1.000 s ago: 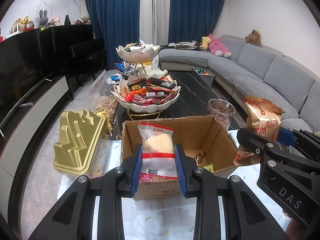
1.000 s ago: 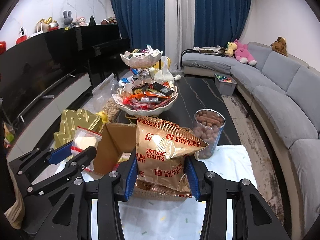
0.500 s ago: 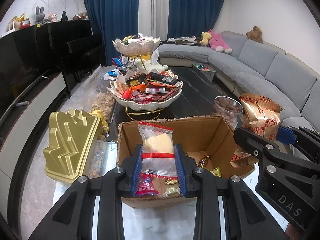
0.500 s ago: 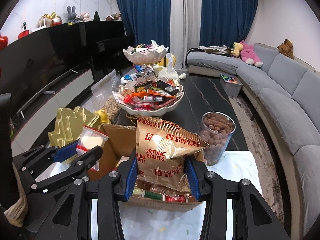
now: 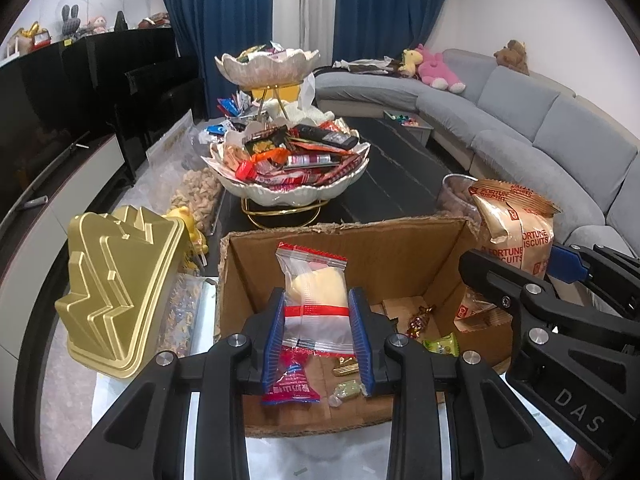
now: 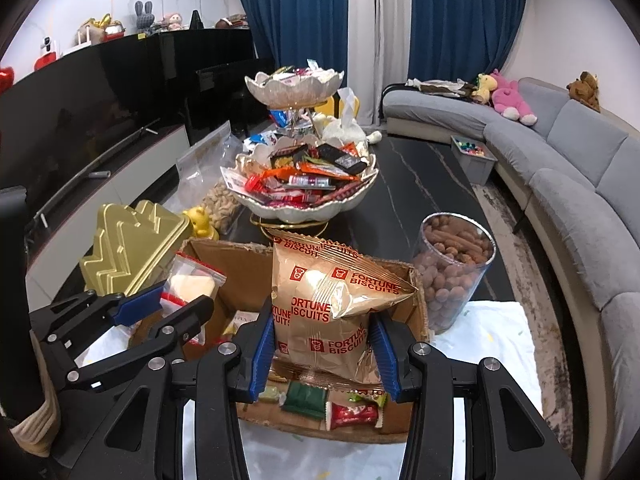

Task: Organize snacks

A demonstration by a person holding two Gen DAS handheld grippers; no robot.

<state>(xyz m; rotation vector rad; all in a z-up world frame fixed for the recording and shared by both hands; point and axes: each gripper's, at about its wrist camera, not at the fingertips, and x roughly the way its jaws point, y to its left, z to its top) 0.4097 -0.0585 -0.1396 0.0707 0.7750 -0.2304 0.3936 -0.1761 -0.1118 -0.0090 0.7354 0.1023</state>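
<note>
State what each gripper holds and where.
Left gripper: clear cake packet, pinched at its lower middle. Right gripper: Fortune Biscuits bag, gripped at its lower sides.

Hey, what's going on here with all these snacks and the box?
A person is sorting snacks with a two-finger tool in each hand. The left tool is clamped on a clear red-edged packet with a pale yellow snack inside, held over the open brown cardboard box. The right tool grips a gold Fortune Biscuits bag above the same box, which already has a few small wrapped sweets on its floor. Beyond it stands a white two-tier scalloped bowl stand heaped with snacks.
</note>
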